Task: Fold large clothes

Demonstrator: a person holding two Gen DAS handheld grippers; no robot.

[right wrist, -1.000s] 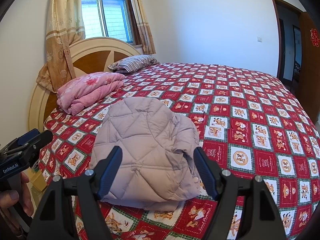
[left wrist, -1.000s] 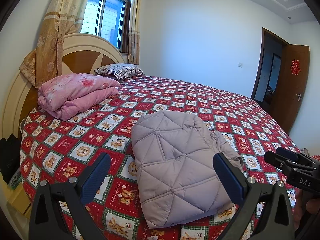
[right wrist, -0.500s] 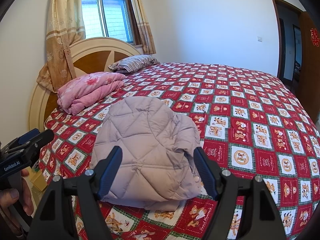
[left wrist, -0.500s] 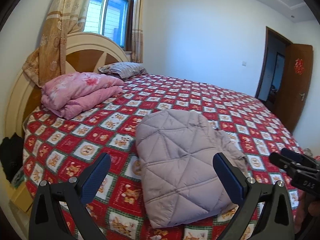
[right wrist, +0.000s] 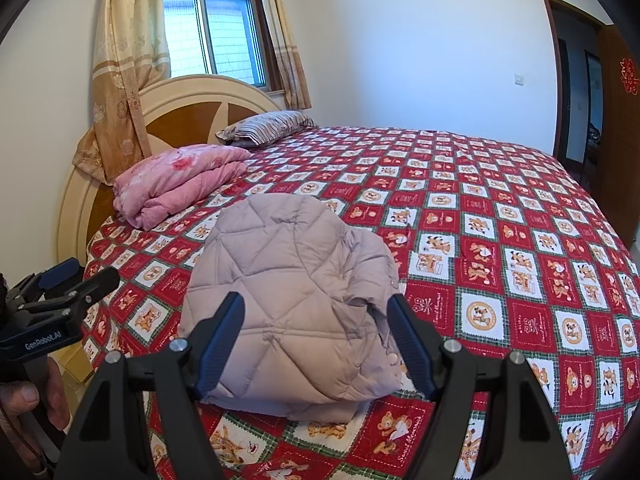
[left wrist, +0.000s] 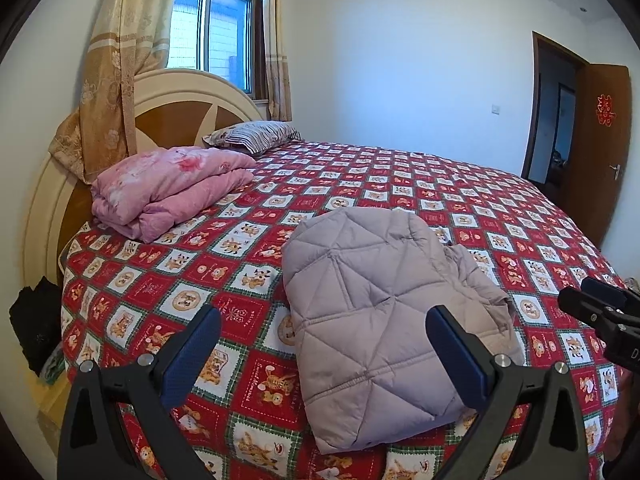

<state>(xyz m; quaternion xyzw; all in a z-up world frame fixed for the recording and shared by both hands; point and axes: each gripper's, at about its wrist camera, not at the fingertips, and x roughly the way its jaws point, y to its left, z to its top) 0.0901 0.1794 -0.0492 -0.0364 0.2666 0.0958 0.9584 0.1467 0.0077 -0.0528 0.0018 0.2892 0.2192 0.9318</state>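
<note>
Left wrist view shows the left gripper [left wrist: 322, 342] with its two fingers wide apart and nothing between them. It hangs above the near edge of the bed [left wrist: 420, 184]. A folded grey puffy jacket [left wrist: 376, 316] lies on the red bear-pattern bedspread [left wrist: 168, 292], near that edge. The right gripper [right wrist: 316, 340] also has its fingers spread apart, empty, above the jacket's near end. A folded pink quilt [left wrist: 168, 188] and a striped pillow [left wrist: 256, 136] sit by the headboard [left wrist: 180, 96], well apart from the jacket.
</note>
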